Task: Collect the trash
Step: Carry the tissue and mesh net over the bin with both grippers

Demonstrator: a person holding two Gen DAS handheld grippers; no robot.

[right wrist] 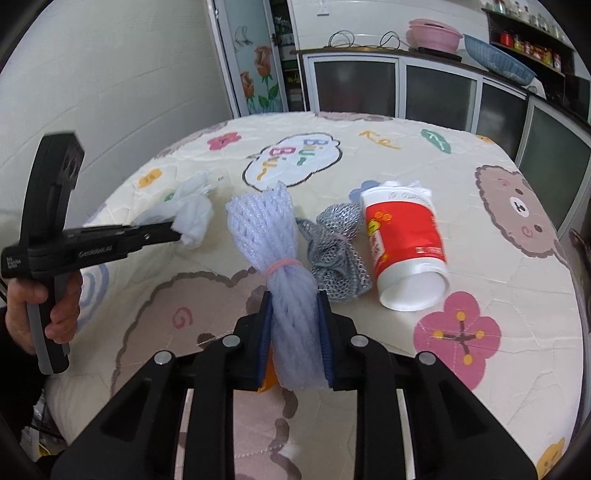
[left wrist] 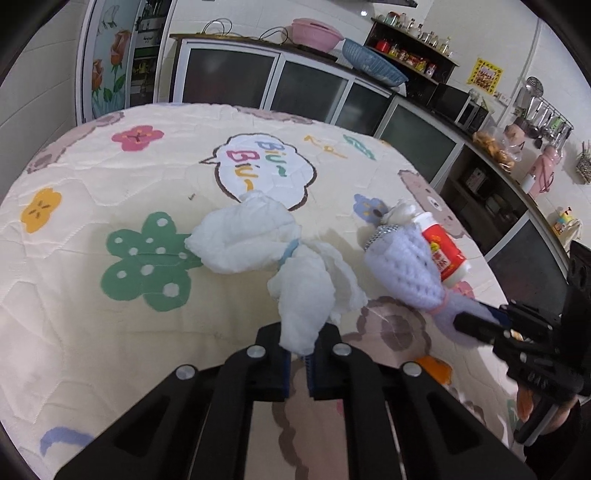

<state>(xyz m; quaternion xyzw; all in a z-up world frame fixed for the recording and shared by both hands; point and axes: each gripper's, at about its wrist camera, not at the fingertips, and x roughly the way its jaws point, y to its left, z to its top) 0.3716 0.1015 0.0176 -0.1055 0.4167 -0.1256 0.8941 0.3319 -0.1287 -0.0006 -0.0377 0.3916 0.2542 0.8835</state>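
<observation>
A crumpled white tissue with a blue band hangs just above the quilted cartoon tablecloth. My left gripper is shut on its near end. In the right wrist view the left gripper comes in from the left with the tissue at its tip. My right gripper is shut on a lavender foam net tied with a pink band. The left wrist view shows the right gripper and the foam net at the right. A red-and-white cup lies on its side beside a silver-grey mesh.
A small white wad lies behind the cup. A hand holds the left gripper's handle. Glass-door cabinets line the back, with a pink basin and a blue basket on top. The table's round edge drops off at the right.
</observation>
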